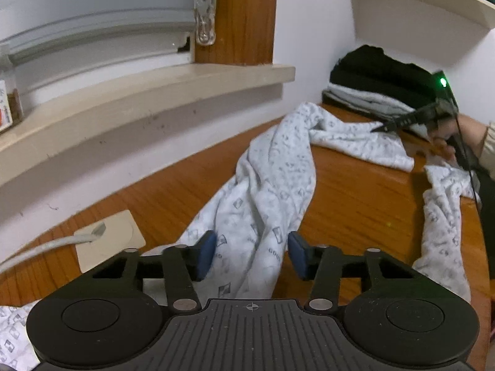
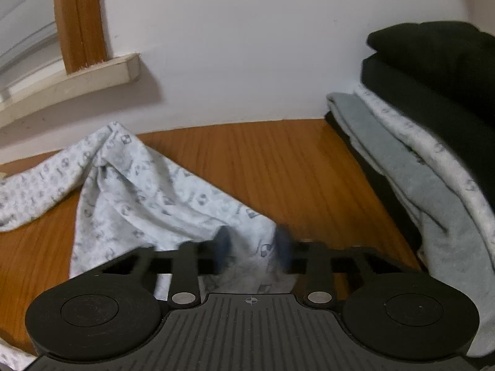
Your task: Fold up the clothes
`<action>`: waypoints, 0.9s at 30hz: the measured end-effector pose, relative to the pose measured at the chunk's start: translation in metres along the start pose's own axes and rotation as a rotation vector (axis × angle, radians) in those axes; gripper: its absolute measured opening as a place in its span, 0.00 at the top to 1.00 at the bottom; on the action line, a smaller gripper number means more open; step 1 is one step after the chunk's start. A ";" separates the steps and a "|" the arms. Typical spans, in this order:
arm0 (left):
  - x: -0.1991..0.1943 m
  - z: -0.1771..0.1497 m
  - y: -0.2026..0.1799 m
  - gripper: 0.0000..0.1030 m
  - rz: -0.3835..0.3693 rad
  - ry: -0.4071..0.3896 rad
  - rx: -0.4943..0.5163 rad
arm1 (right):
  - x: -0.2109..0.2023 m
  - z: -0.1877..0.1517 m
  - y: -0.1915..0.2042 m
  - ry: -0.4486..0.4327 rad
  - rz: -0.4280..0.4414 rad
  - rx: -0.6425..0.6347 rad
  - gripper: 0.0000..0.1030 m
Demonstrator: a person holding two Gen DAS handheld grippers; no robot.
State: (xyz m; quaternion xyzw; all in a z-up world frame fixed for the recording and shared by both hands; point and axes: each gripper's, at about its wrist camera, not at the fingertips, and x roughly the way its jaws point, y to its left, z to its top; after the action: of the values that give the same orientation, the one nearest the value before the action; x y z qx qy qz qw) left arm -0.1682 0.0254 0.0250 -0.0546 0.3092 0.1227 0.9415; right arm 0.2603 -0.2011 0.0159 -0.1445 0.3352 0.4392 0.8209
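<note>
The patterned white garment (image 1: 272, 185) lies unfolded and rumpled across the wooden counter (image 1: 355, 191), one length running from the near left up to a raised peak by the far wall, another trailing off to the right and over the counter's near edge. A stack of folded clothes (image 2: 417, 142) sits at the far right corner, black pieces on top, grey and patterned ones under them.

The left tongs (image 1: 251, 255) stand apart, with cloth lying between and beneath the blue pads but not pinched. The right tongs (image 2: 252, 249) are blurred in their own view; the pads look apart with cloth between them, so I judge them not yet closed on it, though the blur leaves some doubt.

Risks from here:

- If either pair closes on a bunched ridge rather than a single edge, it may catch several layers, and the fold would come out twisted.
- The part hanging over the near edge could drag the rest off the counter once the cloth is lifted.
- The right tongs work close to the folded stack; a wide sweep could knock or muss it.
- A cable (image 1: 46, 244) and a pale card (image 1: 108, 244) lie at the near left, where dragged cloth could snag them.
</note>
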 end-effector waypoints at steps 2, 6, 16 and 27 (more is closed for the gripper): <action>0.002 -0.001 0.003 0.84 0.011 -0.001 0.004 | 0.003 0.007 0.005 0.007 -0.028 -0.039 0.91; -0.015 0.003 0.018 0.92 0.081 -0.111 -0.052 | -0.002 0.026 0.012 -0.093 -0.123 -0.071 0.92; -0.058 0.011 0.044 0.92 0.148 -0.306 -0.145 | -0.060 0.082 0.039 -0.469 -0.315 -0.125 0.92; -0.039 0.005 0.055 0.32 0.120 -0.181 -0.167 | -0.048 0.013 0.016 -0.262 -0.328 -0.055 0.60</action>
State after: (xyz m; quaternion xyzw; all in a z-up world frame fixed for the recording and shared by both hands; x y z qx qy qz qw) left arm -0.2104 0.0721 0.0513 -0.1028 0.2145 0.2085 0.9486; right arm 0.2340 -0.2152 0.0587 -0.1614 0.1856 0.3236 0.9137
